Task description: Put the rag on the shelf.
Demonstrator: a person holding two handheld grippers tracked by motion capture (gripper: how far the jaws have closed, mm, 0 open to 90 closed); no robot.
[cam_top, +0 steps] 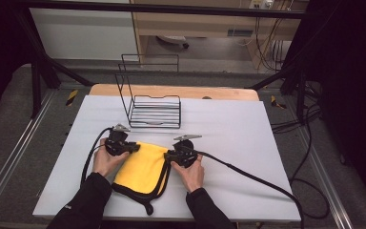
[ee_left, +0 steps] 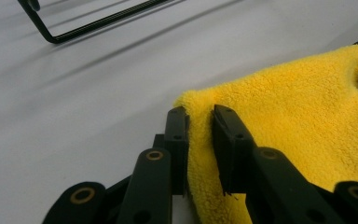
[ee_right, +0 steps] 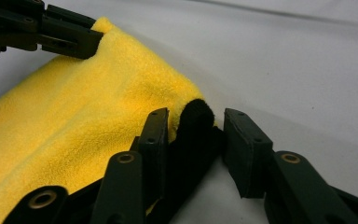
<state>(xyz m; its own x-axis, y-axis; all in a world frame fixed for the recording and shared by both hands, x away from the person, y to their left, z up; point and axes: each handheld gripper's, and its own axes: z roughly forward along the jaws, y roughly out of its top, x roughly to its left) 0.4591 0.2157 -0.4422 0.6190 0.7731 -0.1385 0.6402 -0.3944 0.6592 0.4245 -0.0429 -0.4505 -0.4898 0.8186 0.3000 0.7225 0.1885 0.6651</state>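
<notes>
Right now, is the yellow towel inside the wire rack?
No, the yellow towel lies flat on the table, in front of the wire rack, which stands apart from it.

yellow fleece cloth, black-edged, lies flat on white table.

Left gripper: compact black body, flat grey three-cornered plate on top, thick black cable trailing from it. Jaws: two matte black rectangular blocks on black link arms, brass-coloured round rivets at the pivots, small dark screw holes in the block faces.

Right gripper: same black build, grey three-cornered plate, long black cable. Jaws: matching black blocks, brass-ringed pivots.

Person: long black sleeves on both forearms, hands bare.
</notes>
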